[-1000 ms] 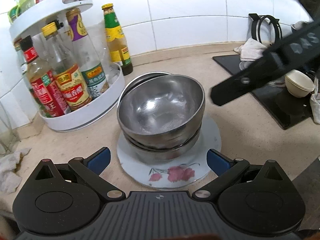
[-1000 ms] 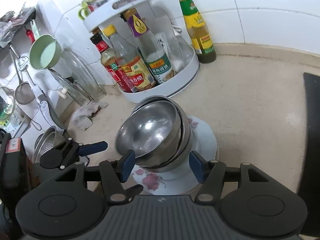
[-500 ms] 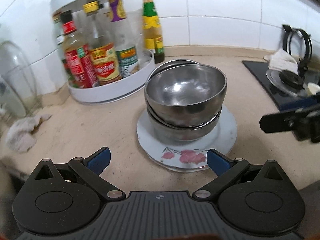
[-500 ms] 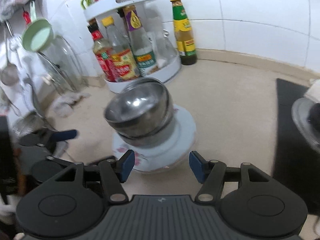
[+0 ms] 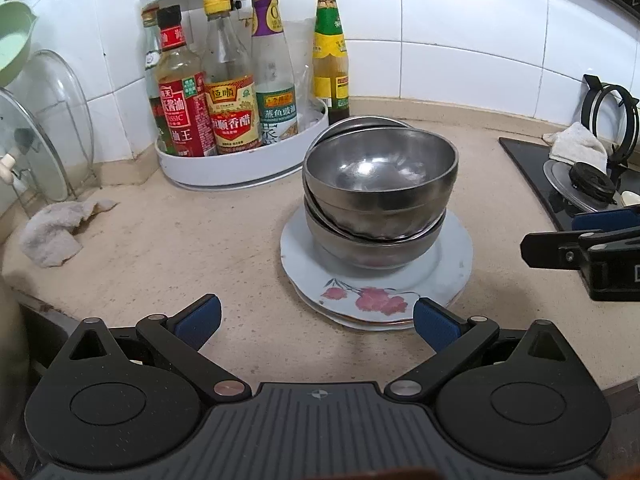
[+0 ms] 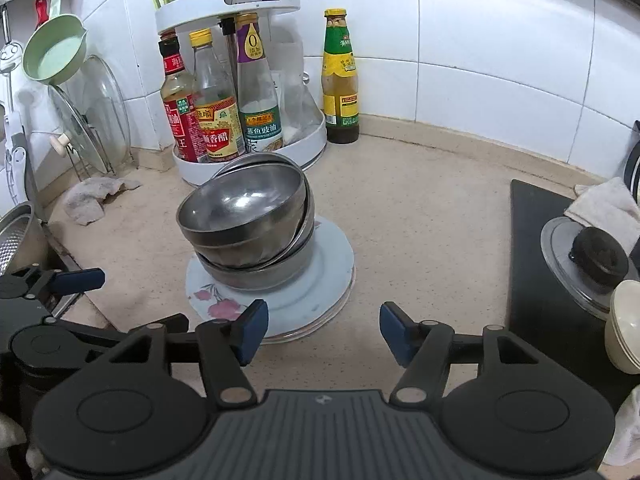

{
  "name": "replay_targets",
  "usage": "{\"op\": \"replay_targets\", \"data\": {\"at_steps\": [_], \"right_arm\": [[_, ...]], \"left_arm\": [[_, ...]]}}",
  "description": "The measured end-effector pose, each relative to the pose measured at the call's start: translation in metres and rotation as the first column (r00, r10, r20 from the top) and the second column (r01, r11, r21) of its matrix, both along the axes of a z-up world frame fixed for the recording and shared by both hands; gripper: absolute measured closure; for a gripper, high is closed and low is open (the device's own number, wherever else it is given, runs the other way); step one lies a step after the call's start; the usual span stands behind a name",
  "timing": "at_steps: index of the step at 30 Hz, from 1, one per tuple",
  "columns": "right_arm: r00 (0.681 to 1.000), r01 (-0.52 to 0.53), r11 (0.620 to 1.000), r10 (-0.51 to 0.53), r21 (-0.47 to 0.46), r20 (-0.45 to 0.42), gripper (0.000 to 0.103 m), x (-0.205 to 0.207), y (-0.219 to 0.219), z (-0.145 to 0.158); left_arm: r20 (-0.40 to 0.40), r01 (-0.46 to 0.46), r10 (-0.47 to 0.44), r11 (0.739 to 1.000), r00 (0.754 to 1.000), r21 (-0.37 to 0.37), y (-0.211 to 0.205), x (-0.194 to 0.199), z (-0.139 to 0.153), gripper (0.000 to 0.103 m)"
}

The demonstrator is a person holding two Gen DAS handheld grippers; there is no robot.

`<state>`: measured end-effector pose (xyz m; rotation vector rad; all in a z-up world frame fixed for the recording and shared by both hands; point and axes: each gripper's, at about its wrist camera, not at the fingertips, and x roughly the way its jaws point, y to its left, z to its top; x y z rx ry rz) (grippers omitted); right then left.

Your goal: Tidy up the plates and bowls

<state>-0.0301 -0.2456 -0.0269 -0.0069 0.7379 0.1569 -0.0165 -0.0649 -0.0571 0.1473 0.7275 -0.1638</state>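
- Apparently most of the gathering is done: the dull stainless-steel round bowls point(image 5: 380, 188) sit nested in one stack on the white ceramic plates with a pink flower print point(image 5: 374, 276), themselves piled on the beige speckled stone countertop point(image 5: 168, 240).
- The top bowl leans askew in the nest, so I judge some straightening may remain; whether the pile belongs elsewhere cannot be told.
- A small cream ceramic bowl point(image 6: 624, 324) stands apart on the black glass stove top point(image 6: 540, 264), possibly left to collect.
- The left gripper point(image 5: 316, 320) is spread wide, holding nothing, just short of the plates' near rim.
- The right gripper point(image 6: 320, 332) is likewise parted and empty, its left blue pad near the plate edge; contact is unclear.
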Motion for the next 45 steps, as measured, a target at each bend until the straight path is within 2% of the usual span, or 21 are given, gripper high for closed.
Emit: {"op": "replay_targets", "data": {"at_steps": [12, 19, 31, 45], "right_arm": [[1.0, -0.002, 1.0, 0.002, -0.018, 0.013, 0.04, -0.004, 0.005, 0.0], [1.0, 0.008, 1.0, -0.009, 0.023, 0.015, 0.04, -0.008, -0.001, 0.003], [1.0, 0.018, 1.0, -0.018, -0.024, 0.007, 0.04, -0.007, 0.007, -0.012], [0.998, 0.061, 0.998, -0.06, 0.017, -0.009, 0.04, -0.003, 0.004, -0.02]], "left_arm": [[0.012, 0.003, -0.003, 1.0, 1.0, 0.018, -0.008, -0.002, -0.002, 0.0], [-0.002, -0.038, 0.038, 0.999, 0.999, -0.029, 0.001, 0.002, -0.003, 0.0], [-0.005, -0.075, 0.075, 0.995, 0.997, -0.068, 0.002, 0.002, -0.001, 0.0], [-0.02, -0.118, 0.116, 0.99, 0.993, -0.077, 0.0, 0.001, -0.002, 0.001]]}}
